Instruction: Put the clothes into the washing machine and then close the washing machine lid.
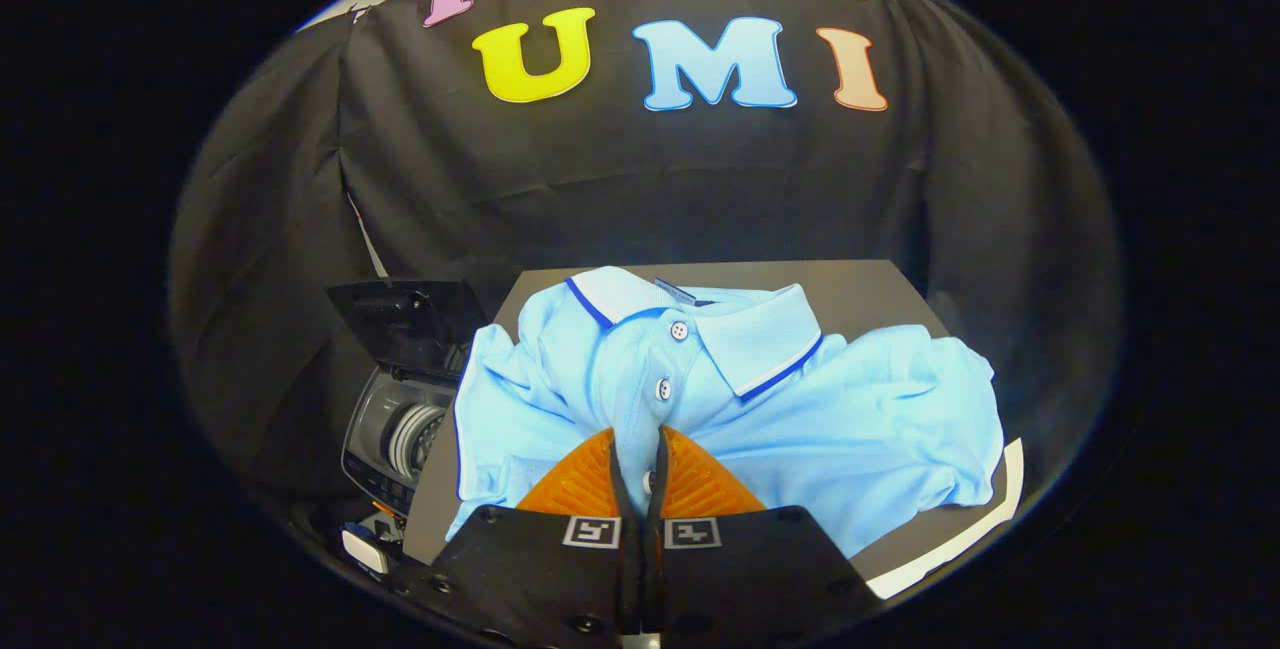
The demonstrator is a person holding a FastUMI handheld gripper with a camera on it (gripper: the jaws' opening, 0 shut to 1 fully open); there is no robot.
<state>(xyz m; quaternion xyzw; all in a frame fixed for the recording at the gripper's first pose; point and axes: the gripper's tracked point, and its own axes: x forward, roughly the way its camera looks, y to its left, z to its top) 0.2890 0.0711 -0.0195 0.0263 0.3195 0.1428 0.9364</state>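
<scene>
A light blue polo shirt (720, 399) lies spread over a dark worktop (870, 289), collar toward the black cloth wall, its collar edged with a darker blue line. The button strip runs down the middle of the shirt straight toward the gripper (640, 459), with two white buttons showing above the fingertips and a third peeking out in the narrow slot between them. The gripper's two fingers (580, 479) are drawn nearly together and pinch a fold of the shirt's front at that button strip, so the cloth is clamped between them. The rest of the shirt billows out to either side, one sleeve bunched on the left, the other reaching to the worktop's right edge, where a pale strip of the surface shows.

To the left of the worktop, and lower, stands the washing machine (395, 439). Its dark lid (410, 324) is tipped up and open, and below it I can see the grey rim and the ribbed drum inside. The shirt's left edge hangs near the machine but is not in it.
</scene>
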